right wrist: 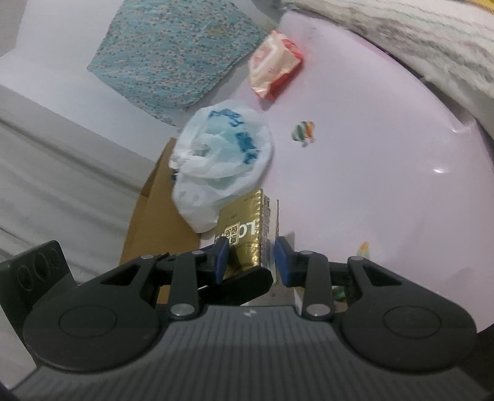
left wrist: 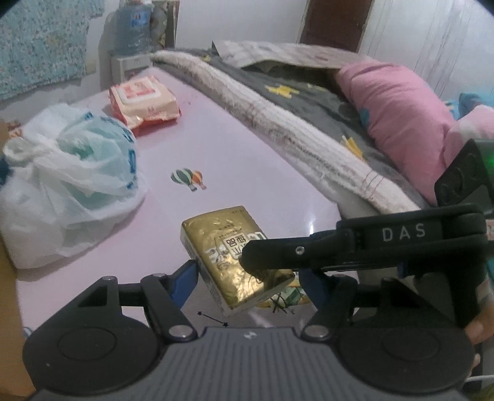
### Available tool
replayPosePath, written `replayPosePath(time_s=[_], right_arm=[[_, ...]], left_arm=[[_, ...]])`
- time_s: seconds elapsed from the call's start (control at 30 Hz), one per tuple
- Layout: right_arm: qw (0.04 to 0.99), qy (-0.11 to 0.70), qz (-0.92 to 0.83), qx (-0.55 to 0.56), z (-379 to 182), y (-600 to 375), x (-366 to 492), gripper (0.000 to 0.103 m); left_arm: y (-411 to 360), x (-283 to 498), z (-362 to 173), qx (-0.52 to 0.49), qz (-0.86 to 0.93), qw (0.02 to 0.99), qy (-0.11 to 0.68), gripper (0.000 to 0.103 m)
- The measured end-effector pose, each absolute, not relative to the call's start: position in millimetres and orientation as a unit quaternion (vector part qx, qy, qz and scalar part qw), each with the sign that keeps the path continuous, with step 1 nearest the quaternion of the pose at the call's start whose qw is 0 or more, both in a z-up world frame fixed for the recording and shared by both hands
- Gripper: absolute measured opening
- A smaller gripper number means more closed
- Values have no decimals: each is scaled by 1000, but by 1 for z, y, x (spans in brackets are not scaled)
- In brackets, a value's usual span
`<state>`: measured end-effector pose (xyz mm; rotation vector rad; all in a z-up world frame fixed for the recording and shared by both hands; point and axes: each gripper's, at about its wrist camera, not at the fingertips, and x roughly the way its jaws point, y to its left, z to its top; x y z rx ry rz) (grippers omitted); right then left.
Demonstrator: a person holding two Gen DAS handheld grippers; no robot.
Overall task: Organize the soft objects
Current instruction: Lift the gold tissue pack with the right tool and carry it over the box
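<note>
A gold tissue pack (left wrist: 234, 256) lies tilted between the blue fingers of my left gripper (left wrist: 247, 282), which stand apart beside it. My right gripper (right wrist: 250, 257) reaches in from the right, its black finger (left wrist: 271, 251) lying over the pack; in the right wrist view its blue pads close on the gold pack (right wrist: 244, 234). A white plastic bag (left wrist: 68, 188) with teal contents sits on the pink table (left wrist: 247, 160) to the left, also seen in the right wrist view (right wrist: 222, 154). A red and white wipes pack (left wrist: 143, 103) lies farther back.
A folded grey and white blanket (left wrist: 296, 123) and a pink pillow (left wrist: 398, 123) lie along the table's right side. A cardboard box (right wrist: 154, 228) stands by the table edge. A teal patterned cloth (right wrist: 176, 52) hangs beyond. A water bottle (left wrist: 132, 27) stands at the back.
</note>
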<state>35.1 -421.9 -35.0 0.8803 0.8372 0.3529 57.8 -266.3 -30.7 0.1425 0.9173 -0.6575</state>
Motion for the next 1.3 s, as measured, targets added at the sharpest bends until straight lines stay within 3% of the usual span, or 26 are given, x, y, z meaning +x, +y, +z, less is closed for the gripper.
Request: replayPosePath(time_s=[0.3,0.7,1.0,1.3], right_arm=[[823,367,235,365,25,-369,47,32],[808,351,388,271,102,-226,102,33],[773,435,400,232,86,-155,136,34],[763,482,388,187,76,-142,136,36]], left_arm=[[-206,43,20,32,-272,878,392,70],[-77,34,88,-8,-144,936,321,70],[0,63,58,-82,-114,915,378,70],[27,64,26,-124,-157,882,426,69]])
